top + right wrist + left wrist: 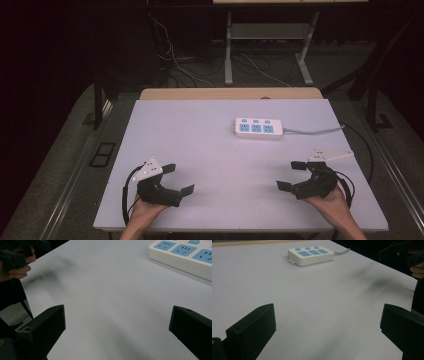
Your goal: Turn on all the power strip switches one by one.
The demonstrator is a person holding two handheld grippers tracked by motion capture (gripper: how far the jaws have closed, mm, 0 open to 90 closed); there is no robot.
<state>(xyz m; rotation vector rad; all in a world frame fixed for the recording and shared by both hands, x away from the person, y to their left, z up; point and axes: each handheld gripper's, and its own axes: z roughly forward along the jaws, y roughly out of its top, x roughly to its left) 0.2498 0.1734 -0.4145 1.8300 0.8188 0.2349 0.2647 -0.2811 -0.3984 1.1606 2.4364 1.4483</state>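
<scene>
left gripper (pixel 180 178) agape | right gripper (pixel 291 175) agape | one power strip (pixel 258 128) | one table (pixel 200 150)

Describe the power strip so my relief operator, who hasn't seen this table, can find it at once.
Start from the white table and look to its far half, right of centre. The power strip lies flat there, well beyond both tools. It is a white block with blue sockets and blue buttons, a grey cable trailing off to the right.

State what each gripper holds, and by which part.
Nothing. The left gripper and right gripper are both open and empty; the power strip lies untouched on the table.
</scene>
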